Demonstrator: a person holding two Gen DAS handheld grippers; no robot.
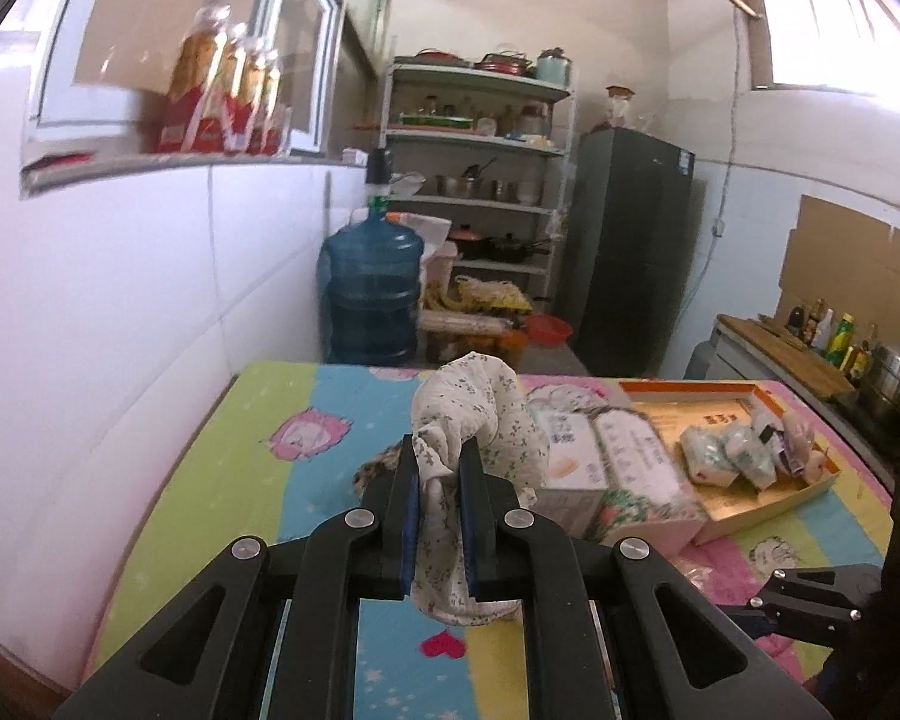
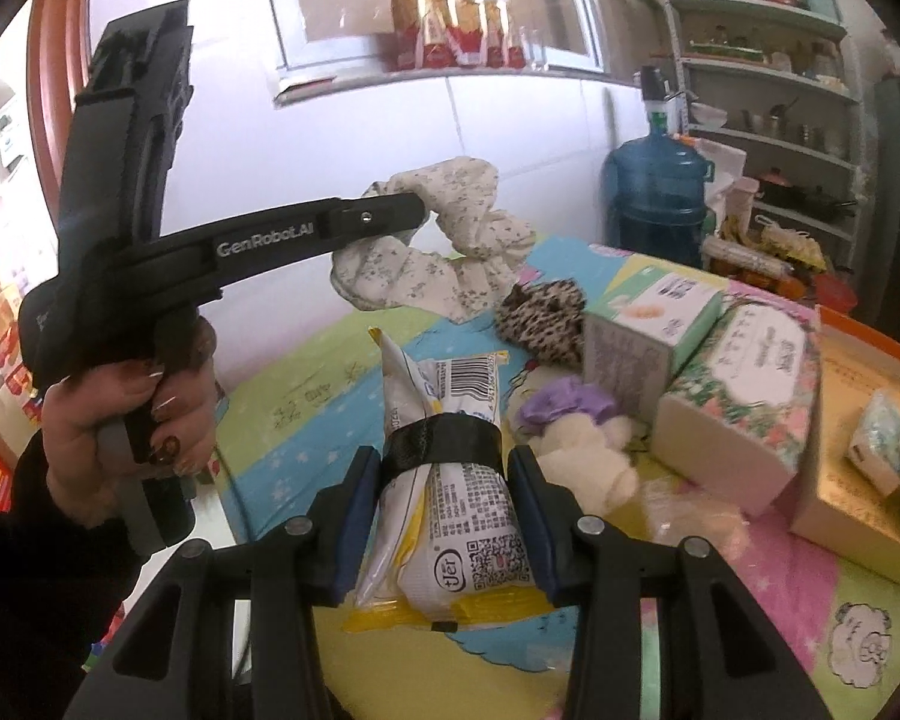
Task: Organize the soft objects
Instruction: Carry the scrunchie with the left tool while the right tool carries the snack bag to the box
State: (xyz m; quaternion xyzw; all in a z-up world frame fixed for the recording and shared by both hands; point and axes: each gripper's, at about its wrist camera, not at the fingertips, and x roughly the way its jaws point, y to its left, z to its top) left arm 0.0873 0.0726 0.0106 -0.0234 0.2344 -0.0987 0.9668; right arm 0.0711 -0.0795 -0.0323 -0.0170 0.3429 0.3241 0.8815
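My left gripper (image 1: 441, 450) is shut on a white floral scrunchie (image 1: 480, 414), lifted above the colourful table cover. The right wrist view shows that same scrunchie (image 2: 450, 234) hanging from the left gripper (image 2: 417, 210), which a hand (image 2: 120, 414) holds. My right gripper (image 2: 444, 462) is shut on a yellow-and-white soft packet (image 2: 450, 516) bound with black tape. On the cover beyond lie a leopard-print scrunchie (image 2: 543, 324), a purple scrunchie (image 2: 564, 408) and a white fluffy one (image 2: 588, 450).
Two tissue boxes (image 1: 606, 468) stand by an orange-rimmed tray (image 1: 768, 492) that holds small tissue packs (image 1: 732, 450). A white wall runs along the left. Beyond the table are a blue water jug (image 1: 372, 294), shelves (image 1: 480, 180) and a dark fridge (image 1: 630, 252).
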